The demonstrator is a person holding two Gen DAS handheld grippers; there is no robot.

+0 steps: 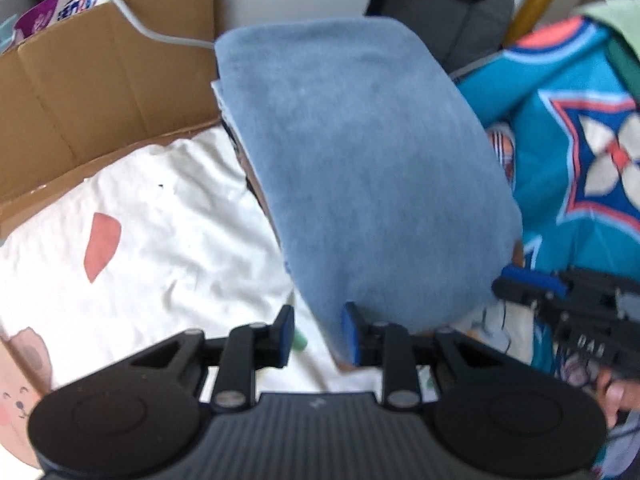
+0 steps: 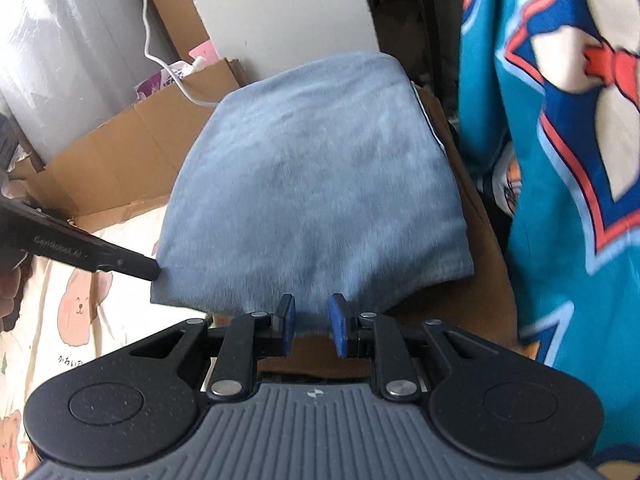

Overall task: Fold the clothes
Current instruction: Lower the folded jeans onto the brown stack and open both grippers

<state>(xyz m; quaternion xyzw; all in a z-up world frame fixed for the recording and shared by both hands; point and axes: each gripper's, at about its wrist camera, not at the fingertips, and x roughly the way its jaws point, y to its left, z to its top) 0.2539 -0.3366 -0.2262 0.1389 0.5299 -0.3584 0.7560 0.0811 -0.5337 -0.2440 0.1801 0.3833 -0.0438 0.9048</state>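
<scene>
A folded blue cloth [image 1: 360, 160] lies as a thick pad on top of a pile, over a brown surface [image 2: 480, 280]. My left gripper [image 1: 319, 334] is open at its near left corner, and the cloth's edge overlaps the right finger. In the right wrist view the left gripper [image 2: 148, 270] touches the corner of the blue cloth [image 2: 312, 180] from the left. My right gripper [image 2: 312, 326] is open, narrower, with the cloth's near hem just between its tips. From the left wrist view, the right gripper [image 1: 520, 284] sits at the cloth's right edge.
A white bedsheet with pink animal prints [image 1: 160, 240] spreads to the left. An open cardboard box [image 1: 100, 92] stands behind it, crossed by a white cable [image 1: 132, 20]. Teal patterned fabric [image 2: 560, 160] fills the right side. A dark bag [image 1: 448, 8] stands at the back.
</scene>
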